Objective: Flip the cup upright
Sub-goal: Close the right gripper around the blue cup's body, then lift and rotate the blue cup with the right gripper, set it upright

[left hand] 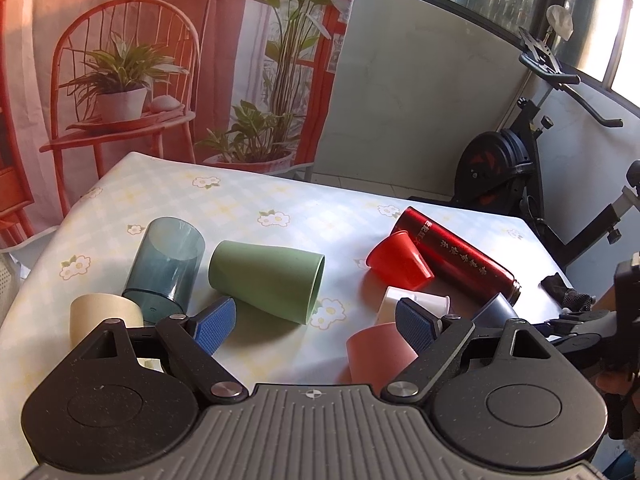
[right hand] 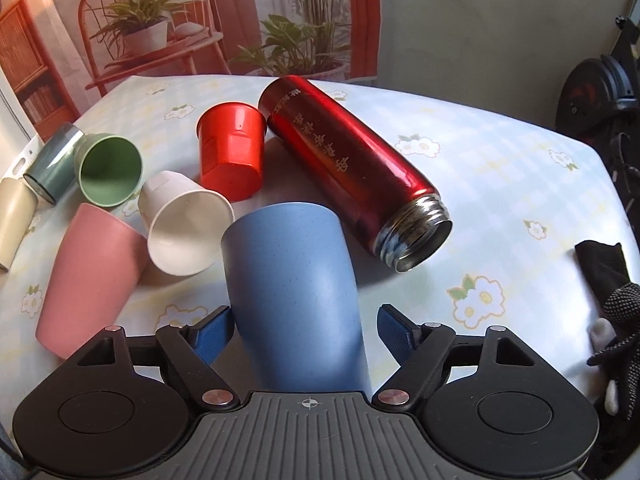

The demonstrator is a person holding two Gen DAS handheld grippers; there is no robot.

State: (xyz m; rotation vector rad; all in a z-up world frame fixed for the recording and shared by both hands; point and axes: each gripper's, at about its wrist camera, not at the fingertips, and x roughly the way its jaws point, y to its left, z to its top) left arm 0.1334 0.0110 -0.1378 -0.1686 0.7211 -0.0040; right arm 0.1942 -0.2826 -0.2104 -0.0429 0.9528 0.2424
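Where the room closes behind the table, a printed curtain (left hand: 168, 60) hangs with a red chair and potted plants on it; beside it a pale wall panel (left hand: 420, 100) under dark windows, and an exercise bike (left hand: 520, 168) at the right. Warm sunlight across all of it.

Table (right hand: 500, 168): covered by a pale checked cloth with white flowers, wrinkled slightly at the far edge.

On the cloth, largest first:
- red flask (right hand: 344, 168), on its side, lid off, threaded mouth toward the camera.
- blue cup (right hand: 296, 280), lying on its side, base away from the right wrist camera, body running between the fingers of the right gripper (right hand: 306, 330). Jaws wide; both blue pads stand apart from the cup wall.
- pink cup (right hand: 88, 276), on its side, left of the blue one.
- green cup (left hand: 268, 276), on its side, mouth to the right in the left wrist view.
- clear teal tumbler (left hand: 168, 264), tipped, just beside the green cup.
- cream cup (left hand: 104, 316), near the table's left edge.
- white cup (right hand: 184, 228), on its side.
- small red cup (right hand: 232, 152), touching the flask.
- black cloth (right hand: 600, 264), at the right edge.

Left gripper (left hand: 316, 324): jaws wide, holding nothing, hovering over the cloth near the green cup.
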